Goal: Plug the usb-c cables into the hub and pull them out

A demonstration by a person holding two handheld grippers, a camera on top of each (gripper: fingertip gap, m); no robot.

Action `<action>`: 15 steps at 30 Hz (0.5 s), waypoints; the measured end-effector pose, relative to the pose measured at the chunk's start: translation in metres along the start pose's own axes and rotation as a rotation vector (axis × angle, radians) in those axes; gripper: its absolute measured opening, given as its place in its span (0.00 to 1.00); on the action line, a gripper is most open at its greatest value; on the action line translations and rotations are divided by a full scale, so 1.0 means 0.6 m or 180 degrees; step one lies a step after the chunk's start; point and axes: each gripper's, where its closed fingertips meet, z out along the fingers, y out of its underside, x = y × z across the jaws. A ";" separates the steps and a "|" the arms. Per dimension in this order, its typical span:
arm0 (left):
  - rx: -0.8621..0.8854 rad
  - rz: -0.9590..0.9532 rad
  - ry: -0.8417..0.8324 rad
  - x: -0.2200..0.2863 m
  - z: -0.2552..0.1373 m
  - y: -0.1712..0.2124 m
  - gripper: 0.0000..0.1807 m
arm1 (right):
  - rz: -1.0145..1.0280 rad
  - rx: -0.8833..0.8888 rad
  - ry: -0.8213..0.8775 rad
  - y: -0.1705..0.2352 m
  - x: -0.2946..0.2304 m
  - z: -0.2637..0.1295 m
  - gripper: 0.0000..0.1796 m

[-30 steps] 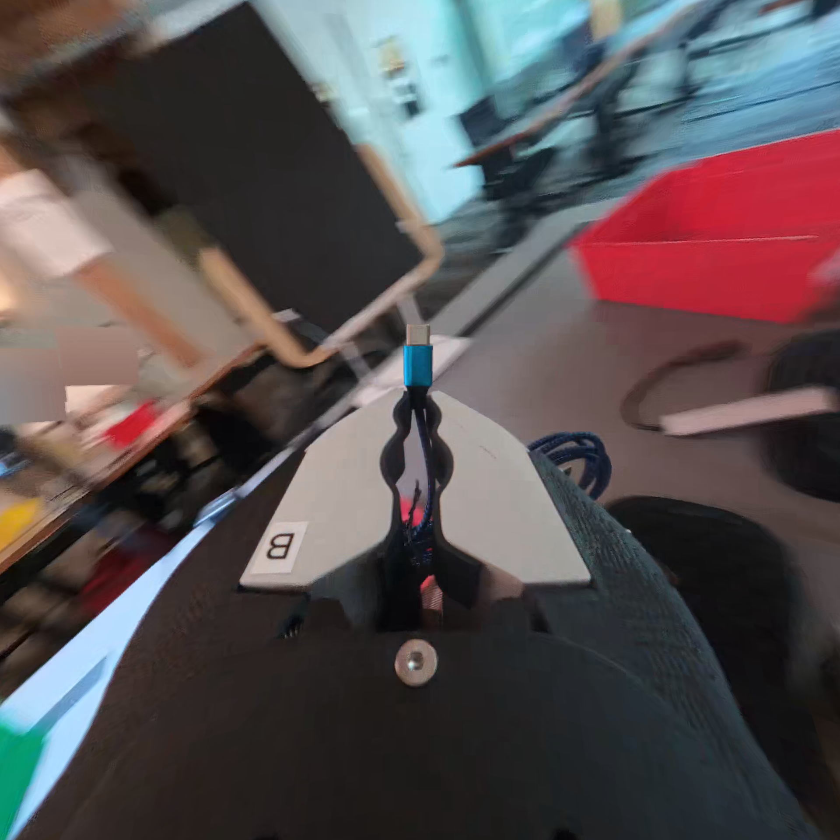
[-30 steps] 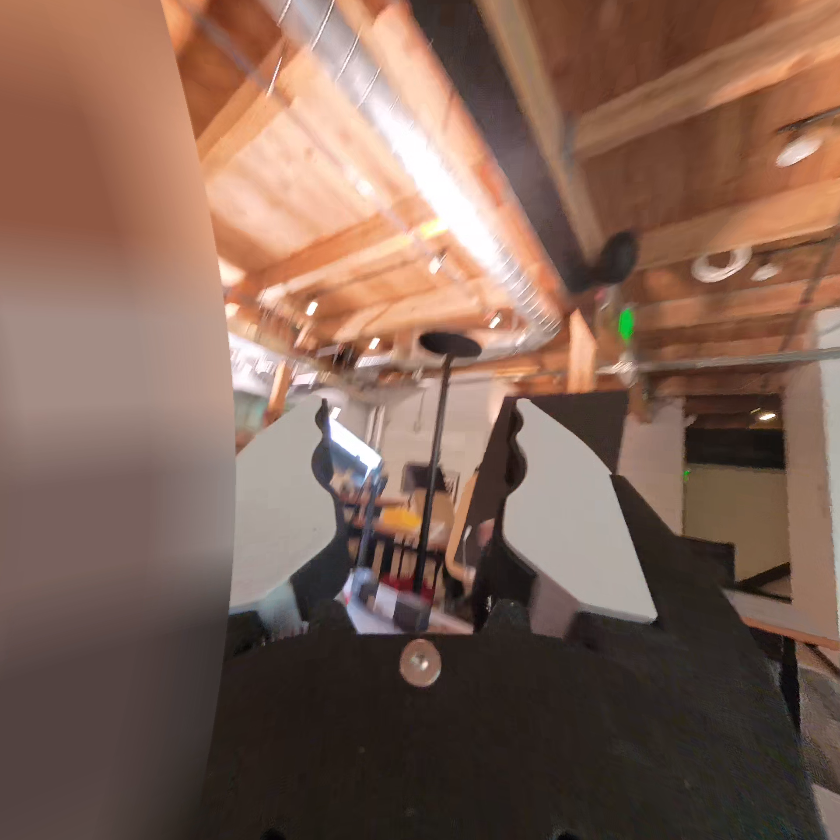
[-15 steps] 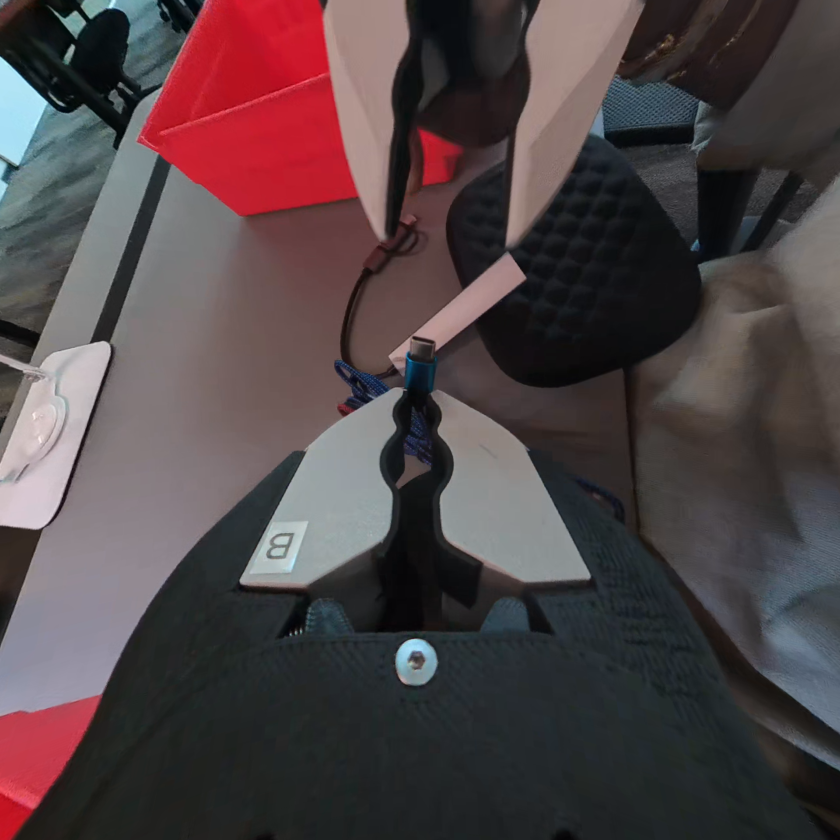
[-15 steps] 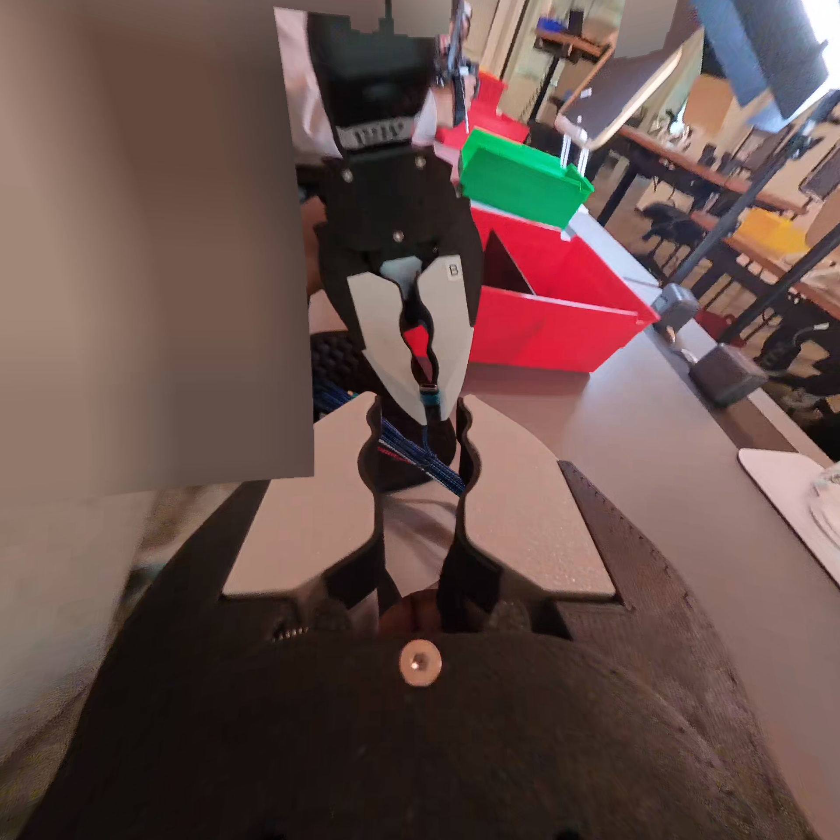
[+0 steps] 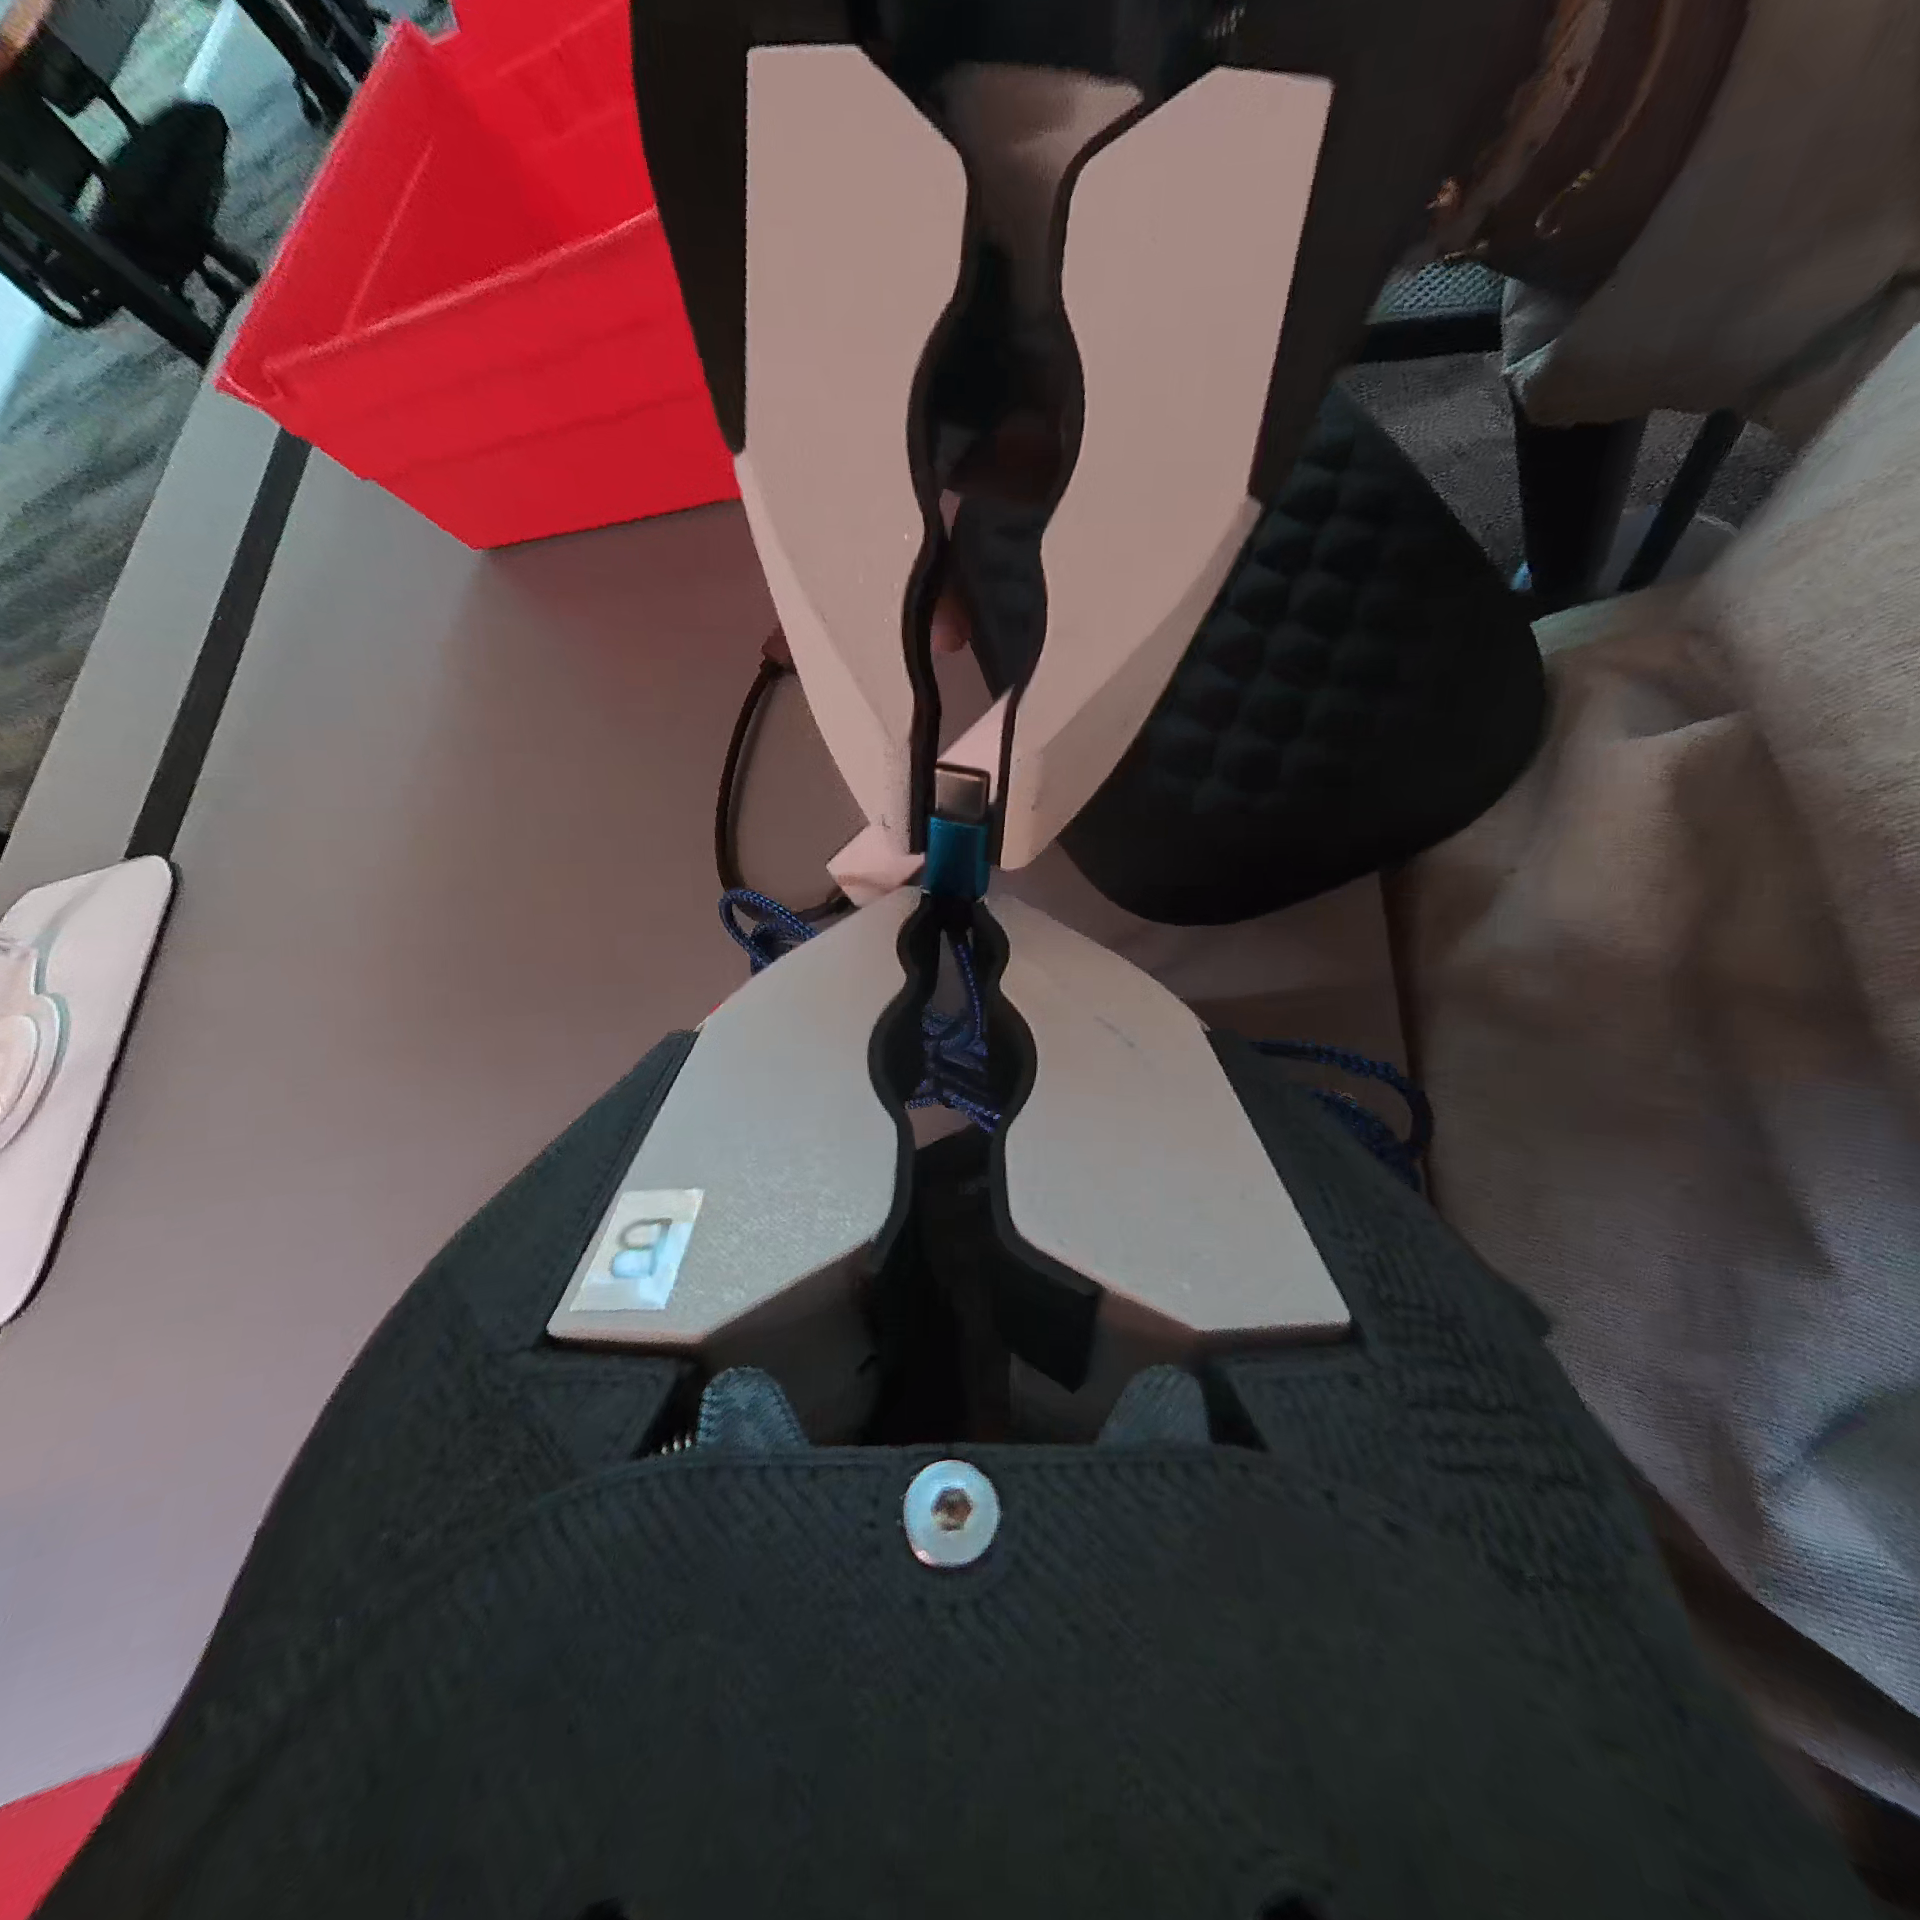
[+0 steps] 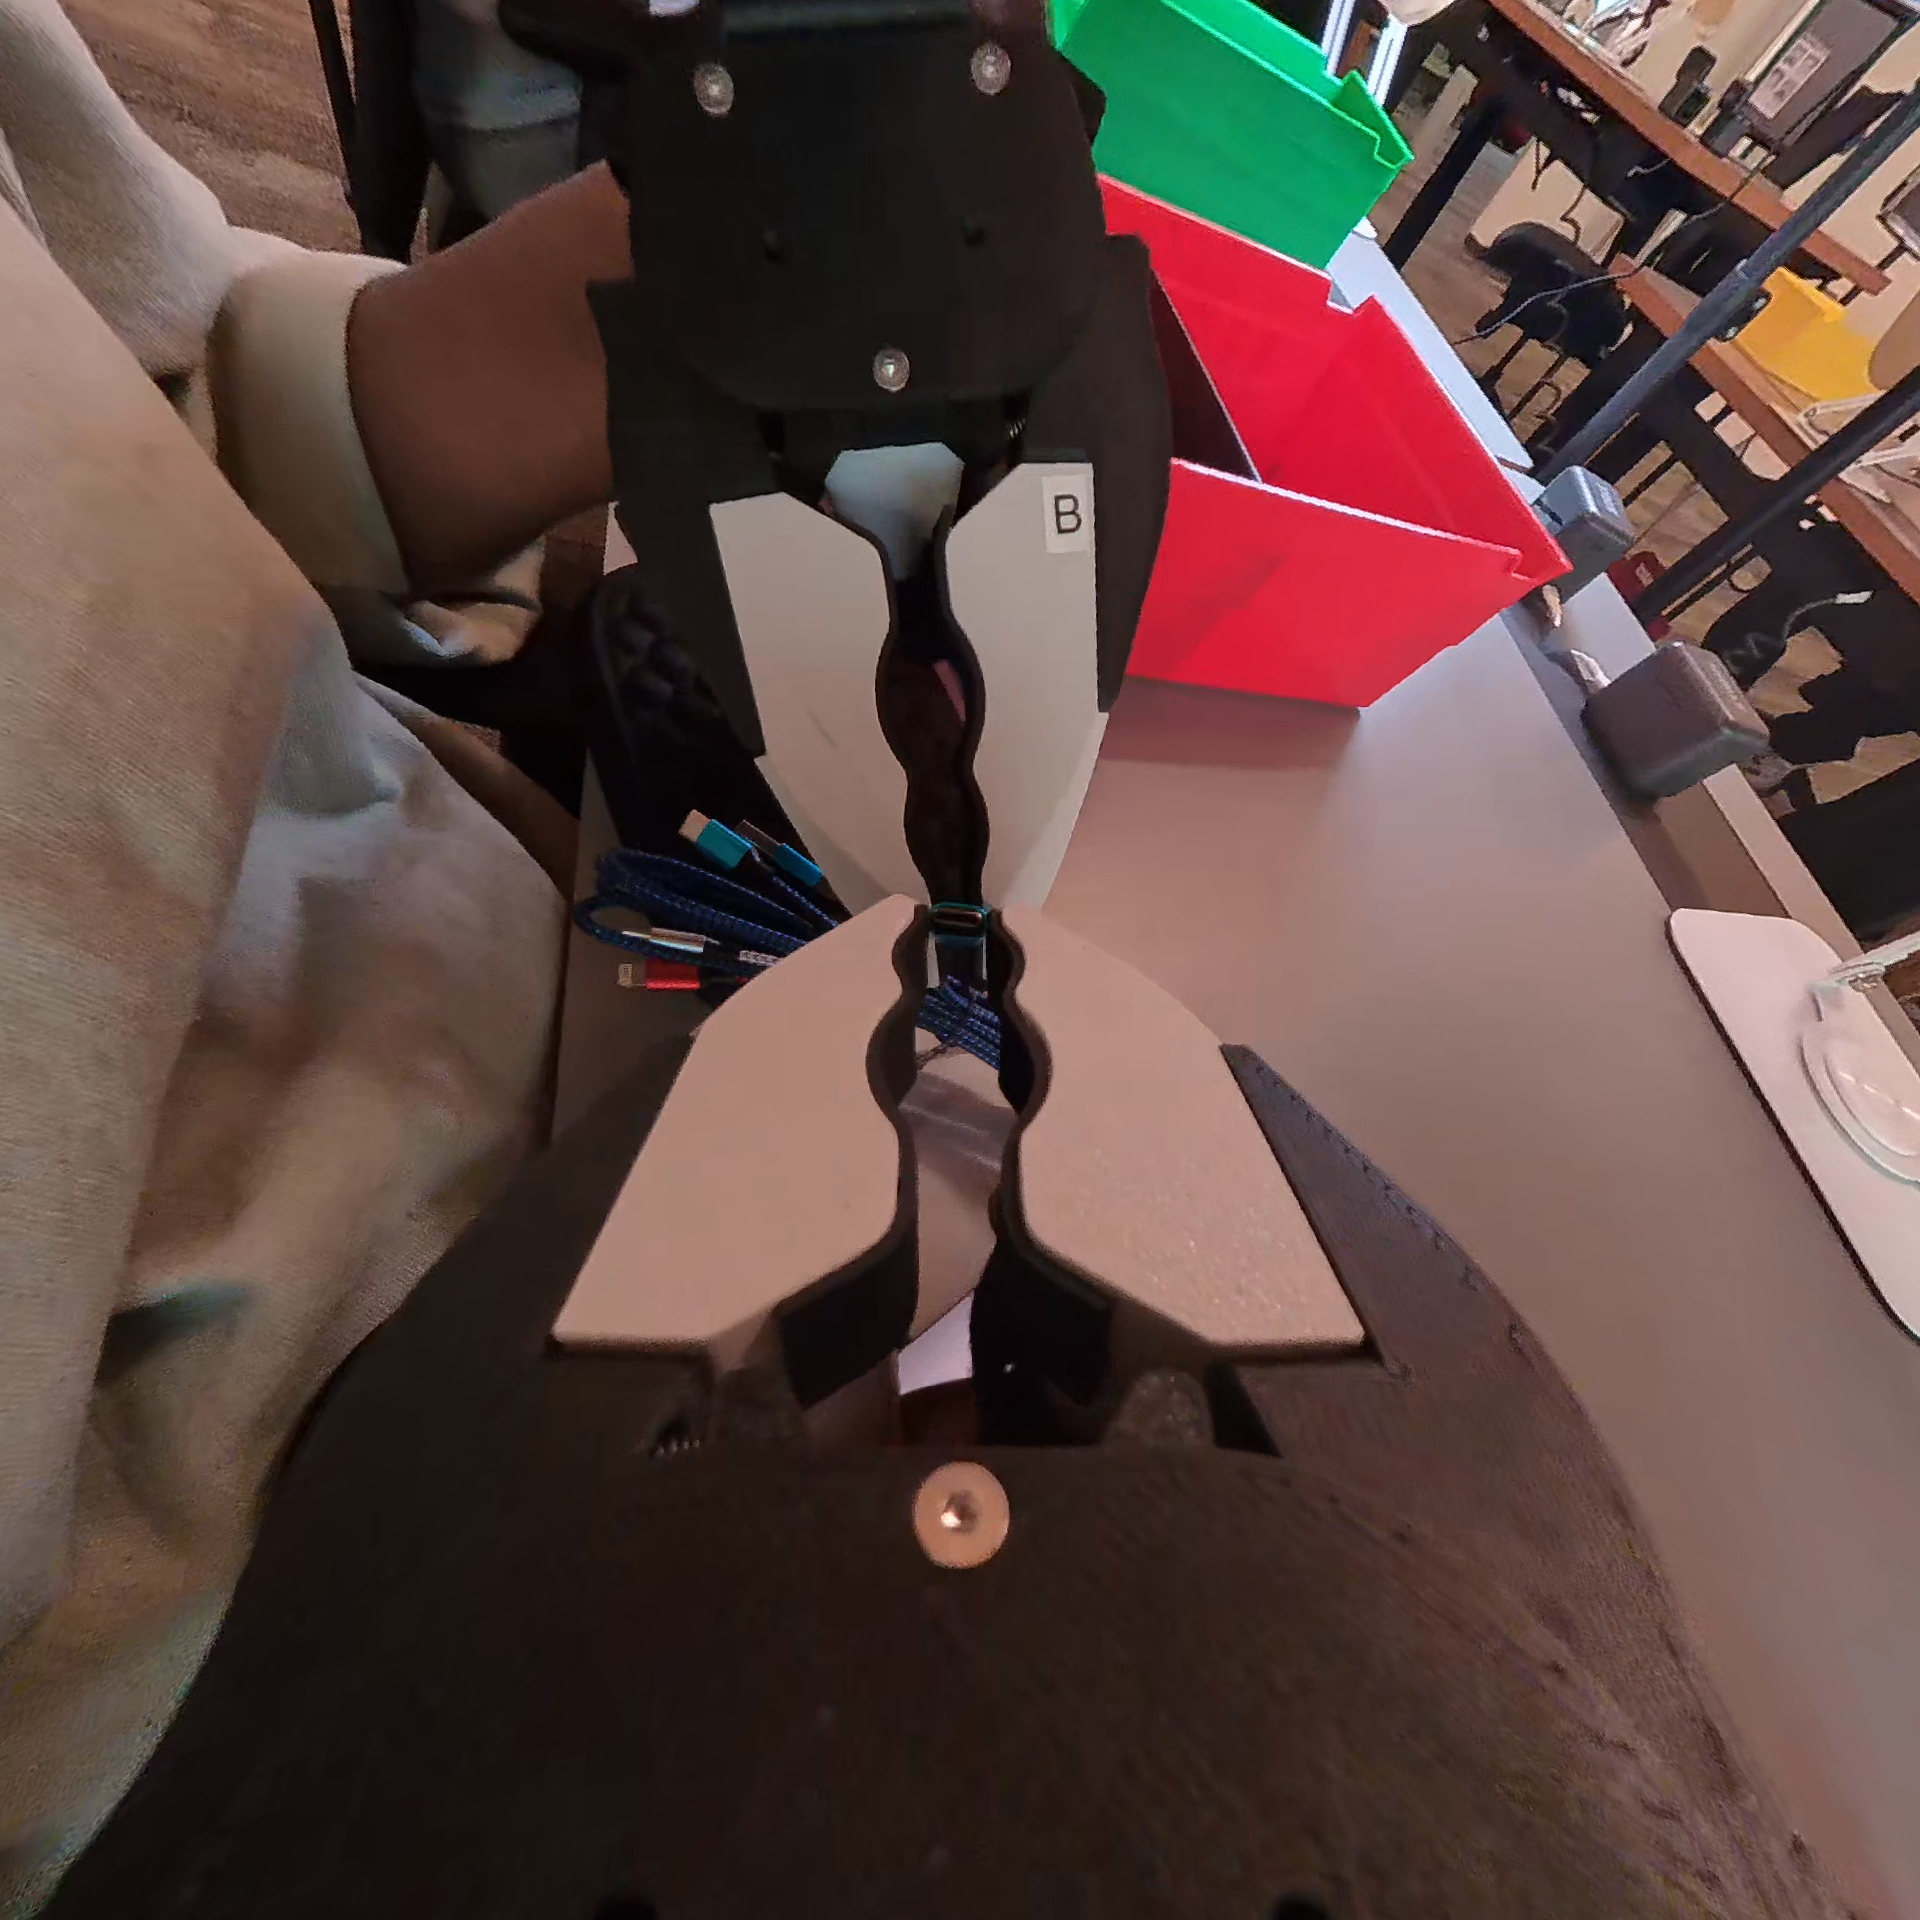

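Note:
My left gripper (image 5: 951, 920) is shut on the blue braided USB-C cable (image 5: 956, 1039), just behind its teal plug (image 5: 954, 857), which sticks out past the tips. My right gripper (image 6: 958, 925) faces it tip to tip above the grey table (image 5: 416, 935). Its jaws stand at the plug's width around the metal end (image 6: 956, 923), and they look closed on it. In the left wrist view the right gripper (image 5: 951, 831) comes down from the top. The white hub (image 5: 862, 873) lies on the table behind the tips, mostly hidden.
A bundle of spare cables (image 6: 707, 914) lies near the table's edge. A red bin (image 5: 468, 343) and a green bin (image 6: 1226, 104) stand behind. A black cushion (image 5: 1299, 727), a white mat (image 6: 1818, 1091), grey boxes (image 6: 1673, 717) and a person's beige sleeve (image 5: 1662, 1039) are close.
Both grippers swung down to the table and came together tip to tip. My right gripper's jaws narrowed from wide open to the plug's width. My left gripper kept hold of the cable.

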 end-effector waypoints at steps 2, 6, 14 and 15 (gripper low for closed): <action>0.0232 0.0057 -0.0155 -0.007 0.000 -0.009 0.05 | 0.0013 0.0100 -0.0034 -0.002 0.003 -0.005 0.05; 0.1004 0.0280 -0.0624 -0.019 -0.008 -0.040 0.09 | 0.0121 0.0546 -0.0204 -0.011 0.010 -0.024 0.05; 0.1518 -0.0293 -0.0308 -0.004 0.010 -0.061 0.07 | 0.0218 0.0991 -0.0467 -0.017 0.006 -0.037 0.05; 0.1536 -0.0361 -0.0241 -0.002 0.009 -0.061 0.07 | 0.0207 0.0987 -0.0486 -0.015 0.005 -0.037 0.05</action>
